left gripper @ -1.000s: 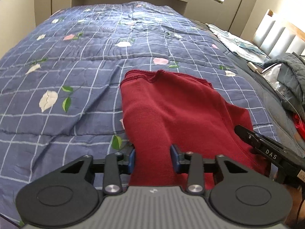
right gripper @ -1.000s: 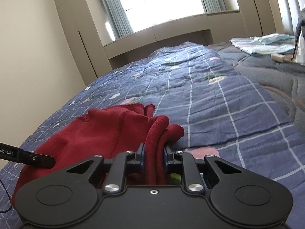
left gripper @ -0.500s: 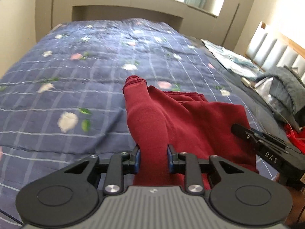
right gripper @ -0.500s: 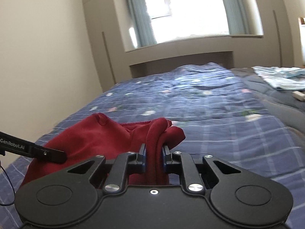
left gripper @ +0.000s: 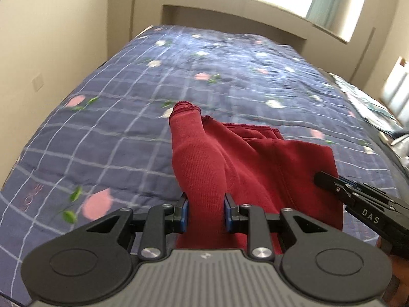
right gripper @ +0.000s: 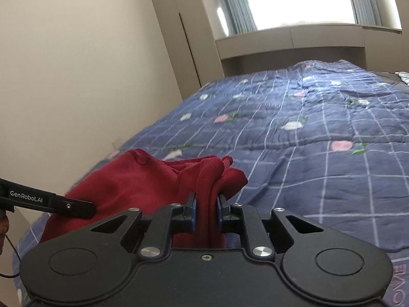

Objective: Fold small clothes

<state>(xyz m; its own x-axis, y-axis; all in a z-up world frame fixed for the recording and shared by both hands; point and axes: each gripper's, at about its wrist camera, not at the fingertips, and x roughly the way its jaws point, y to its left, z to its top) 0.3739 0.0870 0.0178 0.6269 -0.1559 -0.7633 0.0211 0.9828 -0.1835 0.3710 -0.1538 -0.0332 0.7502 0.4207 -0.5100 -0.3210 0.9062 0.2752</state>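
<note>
A dark red knit garment (left gripper: 255, 158) hangs bunched between both grippers above the blue quilt (left gripper: 153, 81). My left gripper (left gripper: 205, 212) is shut on a thick fold at its left edge. My right gripper (right gripper: 206, 212) is shut on another bunched fold of the same red garment (right gripper: 143, 179). In the left wrist view the right gripper (left gripper: 363, 204) pokes in at the right edge, against the cloth. In the right wrist view the left gripper (right gripper: 51, 200) reaches in from the left. The cloth's lower part is hidden behind the gripper bodies.
The blue checked quilt (right gripper: 306, 133) with flower prints covers the bed, running to a window ledge (right gripper: 291, 38). A beige wall (right gripper: 76, 76) borders the bed's left side. At the far right lie light folded cloth (left gripper: 370, 99) and dark items (left gripper: 401, 138).
Both grippers have swung left across the bed and lifted, carrying the red garment. It has gone from lying spread to bunched and raised. The left jaws closed in on their fold.
</note>
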